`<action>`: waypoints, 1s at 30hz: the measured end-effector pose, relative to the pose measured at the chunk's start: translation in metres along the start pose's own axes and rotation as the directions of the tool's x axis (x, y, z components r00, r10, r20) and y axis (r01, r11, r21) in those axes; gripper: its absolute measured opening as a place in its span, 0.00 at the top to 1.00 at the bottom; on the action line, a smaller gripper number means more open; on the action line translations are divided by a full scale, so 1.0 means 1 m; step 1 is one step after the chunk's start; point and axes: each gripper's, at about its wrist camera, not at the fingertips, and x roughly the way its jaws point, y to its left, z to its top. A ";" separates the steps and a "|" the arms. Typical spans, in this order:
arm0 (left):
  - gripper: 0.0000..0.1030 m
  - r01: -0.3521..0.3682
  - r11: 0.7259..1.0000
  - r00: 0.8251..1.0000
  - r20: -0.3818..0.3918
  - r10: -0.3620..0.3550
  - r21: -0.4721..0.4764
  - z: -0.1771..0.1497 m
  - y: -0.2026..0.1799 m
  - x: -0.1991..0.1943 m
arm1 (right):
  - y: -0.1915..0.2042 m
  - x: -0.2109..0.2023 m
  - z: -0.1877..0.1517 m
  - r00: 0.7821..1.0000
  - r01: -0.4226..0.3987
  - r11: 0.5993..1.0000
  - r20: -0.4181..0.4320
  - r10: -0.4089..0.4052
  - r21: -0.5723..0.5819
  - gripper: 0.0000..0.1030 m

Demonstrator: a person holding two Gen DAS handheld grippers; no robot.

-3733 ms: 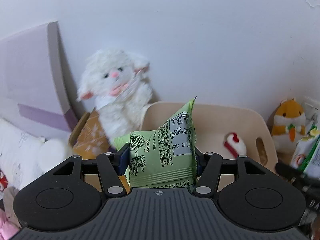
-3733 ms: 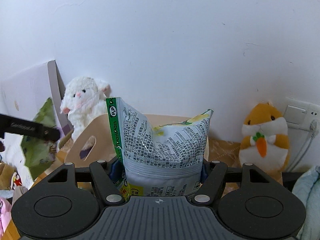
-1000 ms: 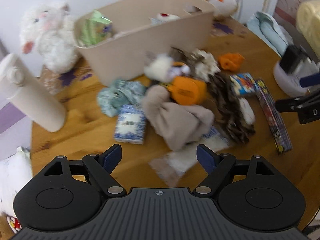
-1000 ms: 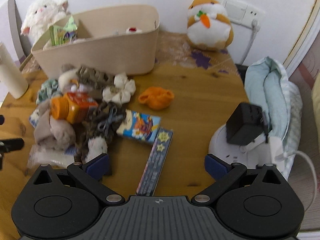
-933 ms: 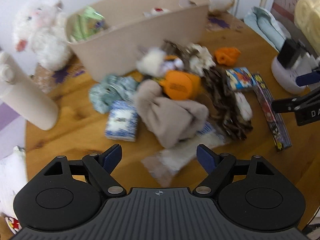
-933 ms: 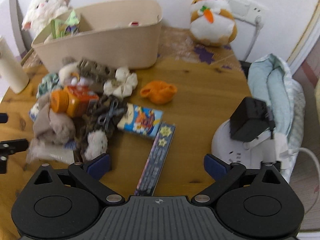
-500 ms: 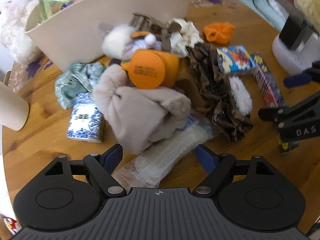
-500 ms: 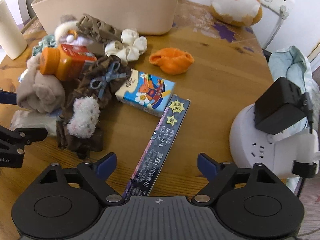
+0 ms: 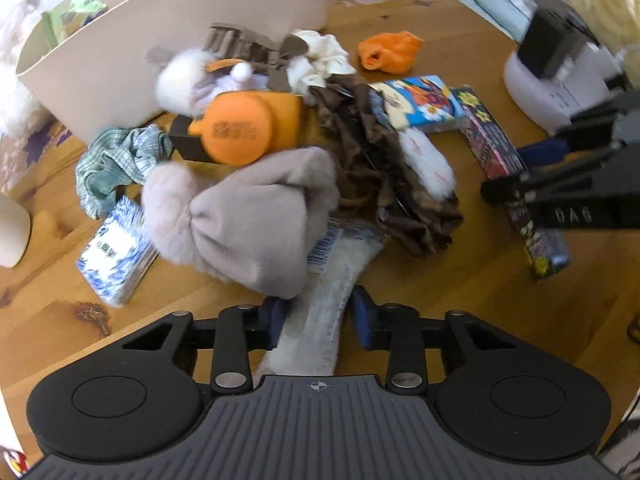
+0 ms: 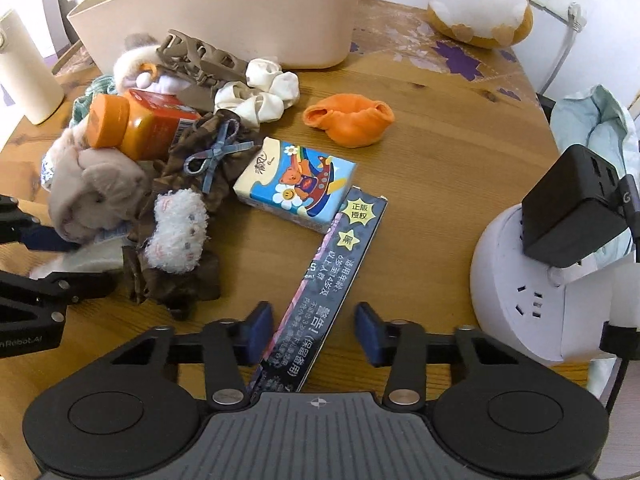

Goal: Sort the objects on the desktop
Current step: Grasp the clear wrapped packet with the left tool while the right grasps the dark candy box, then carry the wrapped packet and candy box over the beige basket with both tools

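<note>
My left gripper point(image 9: 319, 316) points steeply down at the pile, and its jaws are closing with both pads against a white plastic-wrapped packet point(image 9: 324, 280) that sticks out from under a grey-beige plush point(image 9: 248, 220). My right gripper point(image 10: 314, 330) straddles the near end of a long dark box point(image 10: 336, 268) lying flat on the wooden table point(image 10: 440, 160). Its jaws are closing too; the left pad is at the box edge, and a strip of table shows beside the right pad. The beige bin point(image 10: 224, 20) stands at the back.
The pile holds an orange-capped bottle point(image 10: 136, 124), a brown scrunchie point(image 9: 384, 176), a cartoon tissue pack point(image 10: 296, 184) and a blue-white tissue pack point(image 9: 116, 256). An orange cloth point(image 10: 348, 120) lies apart. A white socket hub with a black charger point(image 10: 540, 288) sits on the right.
Both grippers have sunk toward the table. Their jaws have come in from wide open, the left around the white packet and the right around the long dark box.
</note>
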 end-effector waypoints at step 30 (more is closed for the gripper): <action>0.76 0.087 0.995 0.986 0.140 -0.092 0.041 -0.039 0.003 -0.063 | -0.017 -0.057 -0.018 0.985 -0.158 0.972 0.092 0.144 0.173 0.79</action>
